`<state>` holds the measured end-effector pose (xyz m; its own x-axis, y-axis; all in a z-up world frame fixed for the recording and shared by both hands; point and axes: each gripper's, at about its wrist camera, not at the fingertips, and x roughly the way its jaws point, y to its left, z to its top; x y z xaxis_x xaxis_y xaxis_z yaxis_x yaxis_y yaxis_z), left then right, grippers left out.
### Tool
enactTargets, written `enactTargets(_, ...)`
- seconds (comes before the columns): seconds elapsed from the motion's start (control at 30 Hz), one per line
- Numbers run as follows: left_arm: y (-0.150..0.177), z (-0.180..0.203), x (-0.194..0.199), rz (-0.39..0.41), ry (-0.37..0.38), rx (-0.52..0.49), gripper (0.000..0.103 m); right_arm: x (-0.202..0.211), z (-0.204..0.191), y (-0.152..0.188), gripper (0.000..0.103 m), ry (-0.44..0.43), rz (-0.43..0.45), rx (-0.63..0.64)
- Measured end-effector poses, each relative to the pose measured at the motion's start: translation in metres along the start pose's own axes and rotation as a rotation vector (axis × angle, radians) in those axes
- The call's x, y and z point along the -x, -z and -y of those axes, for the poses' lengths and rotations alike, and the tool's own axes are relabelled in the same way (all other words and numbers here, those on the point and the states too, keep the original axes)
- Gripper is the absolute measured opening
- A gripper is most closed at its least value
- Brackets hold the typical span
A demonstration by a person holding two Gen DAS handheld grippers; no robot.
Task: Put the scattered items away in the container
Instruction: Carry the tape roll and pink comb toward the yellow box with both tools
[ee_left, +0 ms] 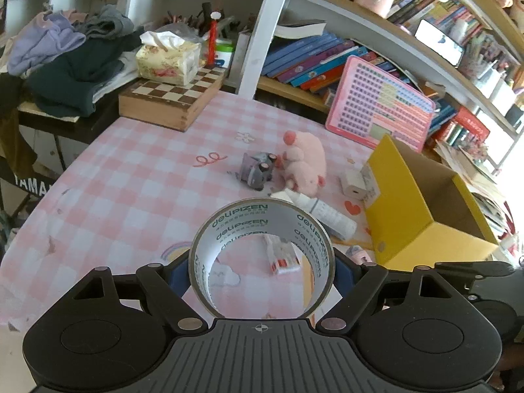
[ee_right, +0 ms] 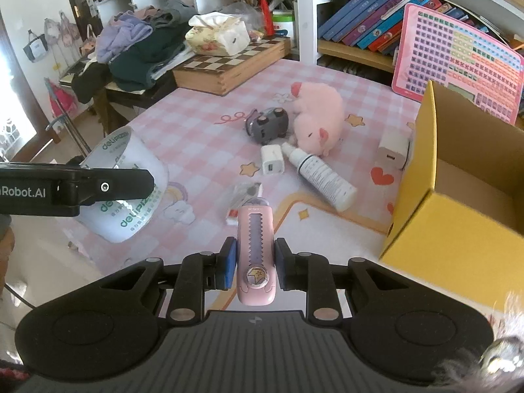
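Your left gripper clamps the stiff, light tape roll across its rim; your right gripper pinches the slick pink utility knife mid-body.

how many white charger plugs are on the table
2. One white charger plug lies beside the nozzle of the spray bottle; the other sits against the yellow box. More may be hidden behind the box.

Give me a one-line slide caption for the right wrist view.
Right gripper clamps a pink utility knife above the checked tablecloth, beside the open yellow box.
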<state>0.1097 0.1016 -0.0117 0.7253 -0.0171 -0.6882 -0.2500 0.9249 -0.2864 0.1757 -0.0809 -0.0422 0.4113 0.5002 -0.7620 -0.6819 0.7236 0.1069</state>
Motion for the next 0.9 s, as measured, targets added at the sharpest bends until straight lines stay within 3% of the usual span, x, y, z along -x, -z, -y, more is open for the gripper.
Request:
enactTargets(0.4,0.029,0.005,0.052,0.024,0.073,0.007,0.084,0.045,-0.024,0.036,0.023,-0.001,0.02,-0.057)
enactTargets(0.9,0.057,0.016,0.086,0.039,0.141,-0.031,0.084,0.083,-0.043,0.075,0.023,0.044,0.06,-0.107)
